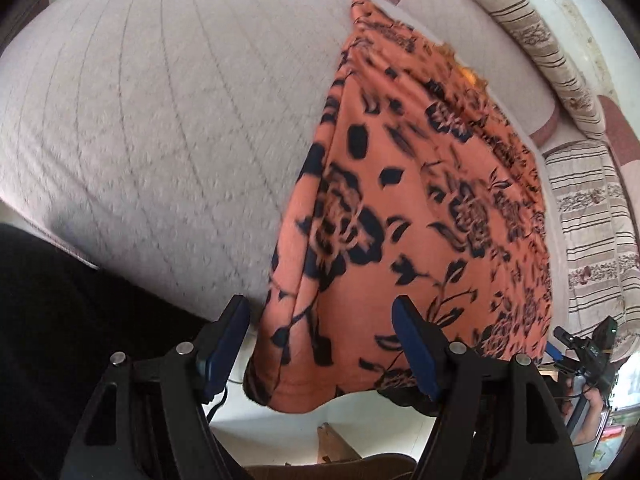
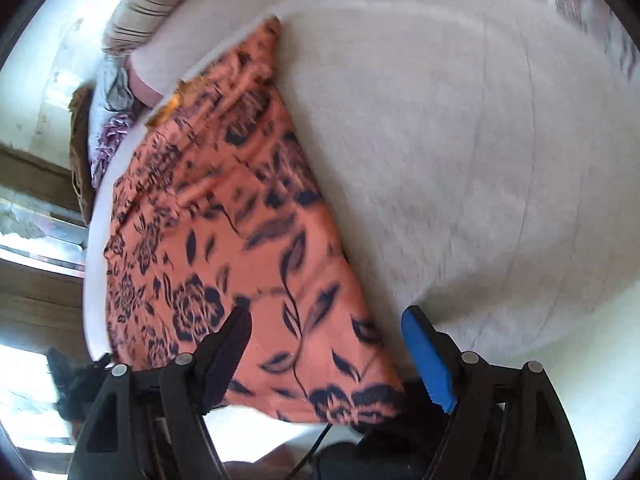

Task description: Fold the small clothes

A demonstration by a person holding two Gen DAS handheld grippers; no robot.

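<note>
orange garment with a dark floral print point(image 1: 400, 216) lies on the pale grey quilted bed cover point(image 1: 160, 120), along its edge; near hem hangs over the bed's near edge. left gripper point(image 1: 320, 344): jaws spread wide, released, near hem lying between the blue pads, no grip. right gripper point(image 2: 326, 354): jaws likewise spread, nothing pinched, near corner of the cloth under the gap. wide bare cover on the side of the garment away from the striped beige pillows point(image 1: 540, 52). frames blurred; contact with cloth unclear.
</note>
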